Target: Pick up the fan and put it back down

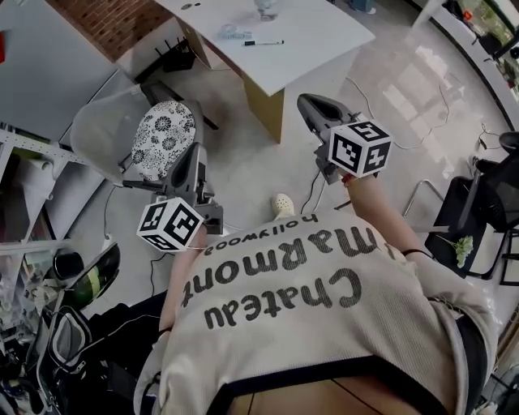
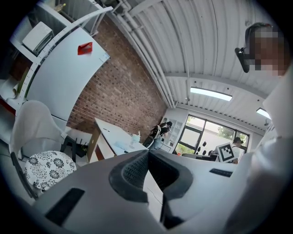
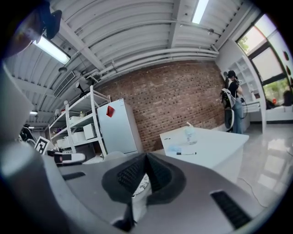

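Observation:
A small pale object, possibly the fan, stands on the white table ahead; it also shows as a small clear shape in the right gripper view and far off in the left gripper view. My left gripper is held out over the floor beside a chair, its jaws shut and empty. My right gripper points toward the table's near corner, jaws shut with nothing between them. Both are well short of the table.
A white chair with a floral cushion stands left of the left gripper. A black marker and a bluish item lie on the table. Cables run across the glossy floor; a black chair is right, shelving and a fridge left.

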Motion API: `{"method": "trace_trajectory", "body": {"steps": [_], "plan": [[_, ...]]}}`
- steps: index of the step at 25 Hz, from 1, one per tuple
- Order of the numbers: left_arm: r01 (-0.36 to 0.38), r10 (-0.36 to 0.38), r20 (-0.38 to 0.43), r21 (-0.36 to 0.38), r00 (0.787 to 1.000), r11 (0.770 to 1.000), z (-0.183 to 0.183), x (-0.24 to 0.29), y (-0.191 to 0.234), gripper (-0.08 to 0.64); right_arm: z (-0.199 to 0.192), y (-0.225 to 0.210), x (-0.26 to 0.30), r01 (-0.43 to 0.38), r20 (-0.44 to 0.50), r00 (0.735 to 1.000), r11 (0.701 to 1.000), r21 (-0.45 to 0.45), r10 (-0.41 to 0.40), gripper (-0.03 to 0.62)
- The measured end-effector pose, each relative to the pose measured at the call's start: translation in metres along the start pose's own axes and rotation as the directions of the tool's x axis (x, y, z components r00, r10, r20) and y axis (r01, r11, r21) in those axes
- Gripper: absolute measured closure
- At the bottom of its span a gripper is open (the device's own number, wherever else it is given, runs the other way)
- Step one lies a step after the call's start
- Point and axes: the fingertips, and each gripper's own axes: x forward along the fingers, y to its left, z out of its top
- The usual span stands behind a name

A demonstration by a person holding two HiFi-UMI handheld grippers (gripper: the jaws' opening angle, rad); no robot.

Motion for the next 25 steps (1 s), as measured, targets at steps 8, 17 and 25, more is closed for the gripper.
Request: {"method": "trace_trajectory", "body": {"steps": [8, 17, 25], "plan": [[-0.035, 0.034, 0.059, 0.014, 0.998, 0.999, 0.033, 0.066, 0.014, 0.56, 0.041, -0.045, 0.049, -0.031, 0.02, 0.999, 1.0, -0.001, 0.031, 0.589], [-0.112, 0.114, 0.073, -0.037, 0.991, 0.993, 0.012, 0.109, 0.026, 0.56, 0.036, -0.094, 0.083, -0.073, -0.011, 0.997, 0.997, 0.007, 0.073, 0.589], [-0.175, 0.172, -0.037, -0.124, 0.984, 0.977, -0.043, 0.12, 0.059, 0.56, -0.033, -0.124, 0.112, -0.043, -0.168, 0.984, 0.995, 0.089, 0.057, 0.589]]}}
